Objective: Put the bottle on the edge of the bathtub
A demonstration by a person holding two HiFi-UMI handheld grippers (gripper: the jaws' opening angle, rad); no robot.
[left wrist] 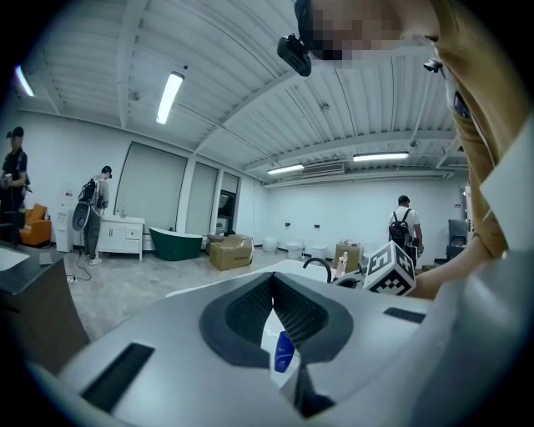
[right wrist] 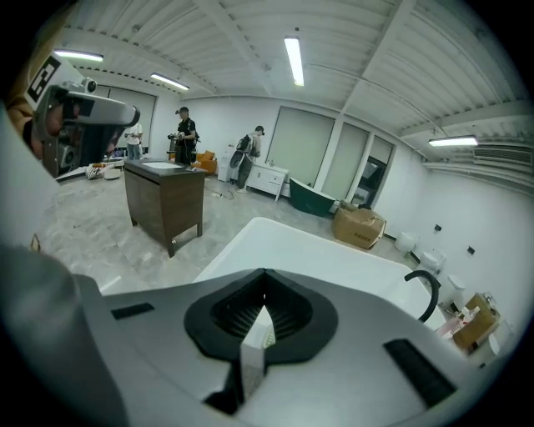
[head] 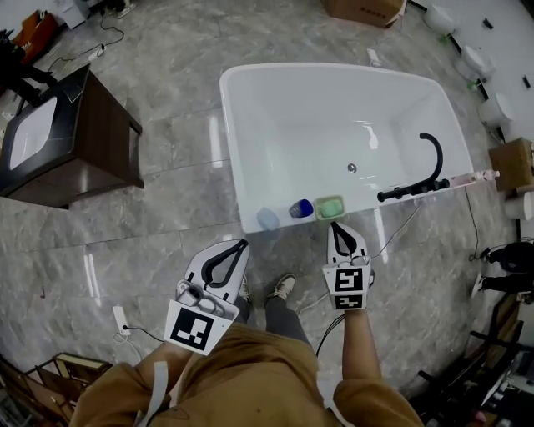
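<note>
A white bathtub (head: 230, 125) stands in front of me. On its near rim a dark blue bottle (head: 301, 208) lies between a pale blue item (head: 268, 218) and a green dish (head: 330, 207). My left gripper (head: 244, 243) hovers just short of the rim, left of the bottle, its jaws meeting at the tips with nothing held. The left gripper view shows the blue bottle (left wrist: 284, 352) through the gap behind the tips. My right gripper (head: 334, 223) hangs shut and empty just in front of the green dish.
A black faucet (head: 430, 163) arches over the tub's right end, with a pink bottle (head: 471, 178) beside it. A dark wooden vanity (head: 83, 142) stands at the left. A cardboard box (head: 365, 10) sits behind the tub. People stand far off across the room.
</note>
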